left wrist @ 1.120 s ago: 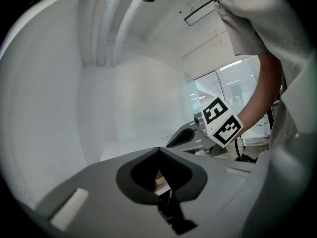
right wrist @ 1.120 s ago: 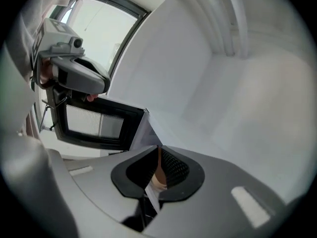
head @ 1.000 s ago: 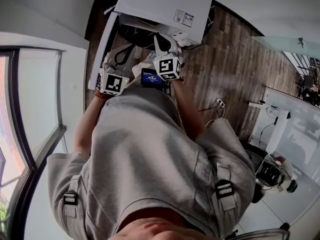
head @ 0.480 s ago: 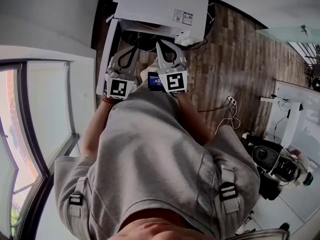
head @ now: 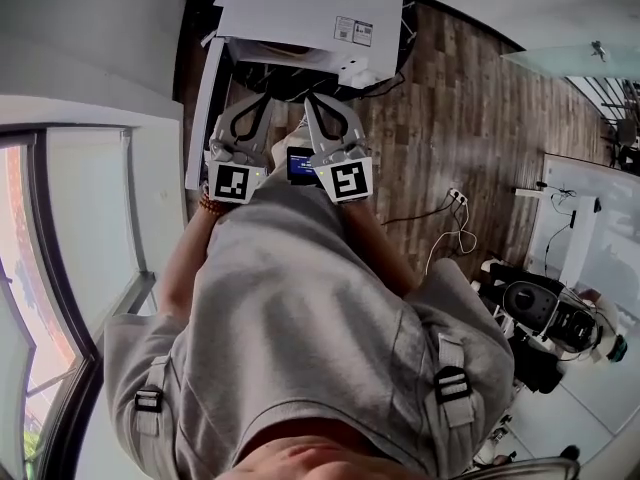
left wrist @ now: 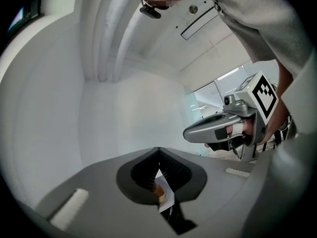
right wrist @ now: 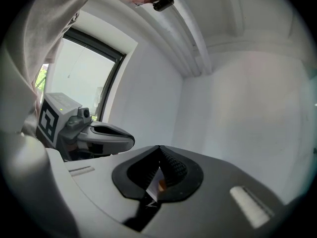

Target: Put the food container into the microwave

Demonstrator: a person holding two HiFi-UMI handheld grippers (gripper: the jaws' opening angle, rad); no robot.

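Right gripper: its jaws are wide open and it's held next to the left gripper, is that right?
No, the right gripper's jaws are shut, as the right gripper view shows. It is held next to the left gripper.

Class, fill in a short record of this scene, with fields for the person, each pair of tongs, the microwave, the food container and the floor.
person: grey shirt, one gripper in each hand, both raised in front
left tongs: shut, nothing gripped
right tongs: shut, nothing gripped
microwave: white, just ahead of both tongs
food container: not made out in any view
floor: dark wood planks
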